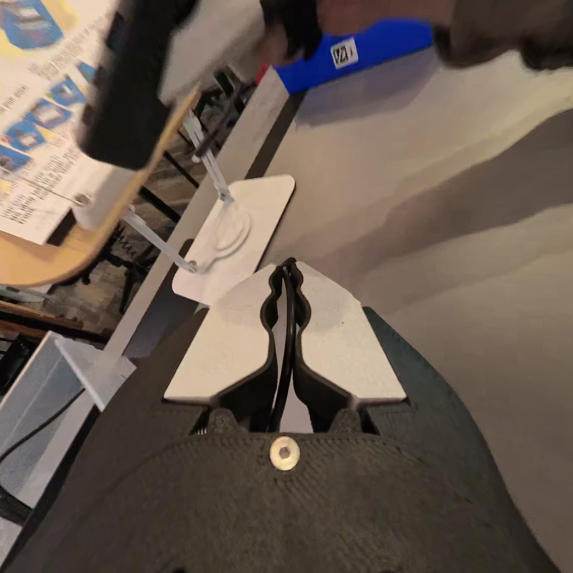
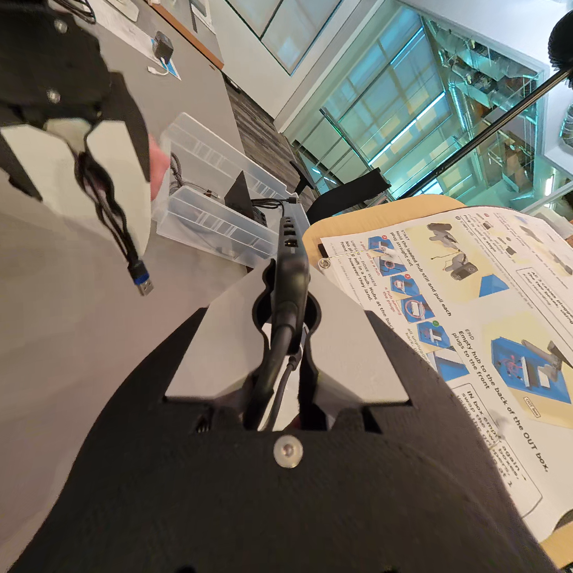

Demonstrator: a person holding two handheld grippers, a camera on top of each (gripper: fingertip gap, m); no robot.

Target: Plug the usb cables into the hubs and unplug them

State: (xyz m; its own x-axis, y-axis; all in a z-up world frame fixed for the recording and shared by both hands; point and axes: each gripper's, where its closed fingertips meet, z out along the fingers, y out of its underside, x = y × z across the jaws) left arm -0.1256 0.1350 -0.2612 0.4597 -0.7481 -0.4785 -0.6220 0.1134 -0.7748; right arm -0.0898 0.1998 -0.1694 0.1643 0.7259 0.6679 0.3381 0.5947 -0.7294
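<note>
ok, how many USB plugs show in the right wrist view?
2. A blue-collared plug hangs on its cable from the left tool; a small black plug juts past the clear bin, beyond the hub in the right tool. Others may lie hidden in the bin.

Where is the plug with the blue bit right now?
In the right wrist view, the blue-tipped USB plug dangles at the left, hanging on its black cable below the left tool, above the grey table and left of the hub.

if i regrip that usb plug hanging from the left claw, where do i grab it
Take the black plug housing just above the blue band, closing on its broad flat faces from the sides. The metal tip hangs free pointing down and must stay clear for the hub ports.
</note>
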